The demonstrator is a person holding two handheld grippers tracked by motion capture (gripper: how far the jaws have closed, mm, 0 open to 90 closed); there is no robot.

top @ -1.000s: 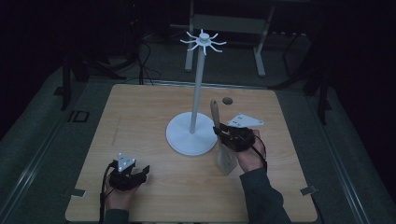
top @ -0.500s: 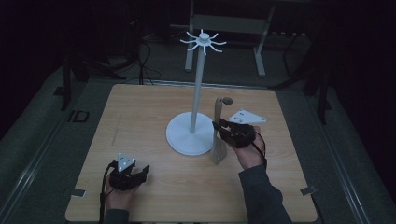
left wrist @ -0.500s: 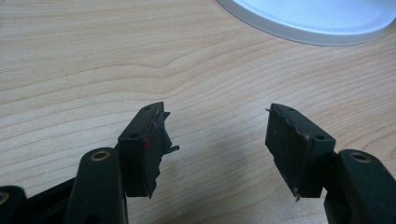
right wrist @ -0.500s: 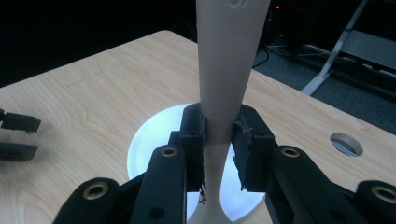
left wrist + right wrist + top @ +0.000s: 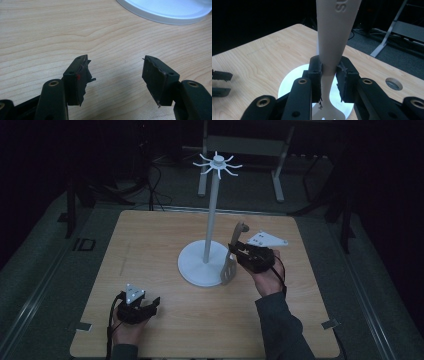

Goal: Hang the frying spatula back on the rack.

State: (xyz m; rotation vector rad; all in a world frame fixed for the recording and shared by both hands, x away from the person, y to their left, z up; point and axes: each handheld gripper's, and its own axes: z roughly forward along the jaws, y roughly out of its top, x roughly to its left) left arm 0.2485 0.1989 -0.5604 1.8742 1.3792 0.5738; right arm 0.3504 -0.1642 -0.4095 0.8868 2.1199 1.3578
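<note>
Dark room, wooden table (image 5: 165, 240). Right claw (image 5: 236, 251) is clamping the spatula (image 5: 231, 265), now tilted upright beside the stand (image 5: 206, 262) since a second ago, probably readying to hang it. Left claw (image 5: 116, 75) is resting open, empty, near the stand's base.

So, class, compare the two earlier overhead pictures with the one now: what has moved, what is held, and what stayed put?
The right gripper keeps its grip on the beige spatula and has tipped it: the handle end, leaning left before, now leans right, and the slotted blade hangs over the rim of the white stand. Nothing was picked up or released. The left gripper, jaws open and empty, the stand and the table stayed as they were.
</note>
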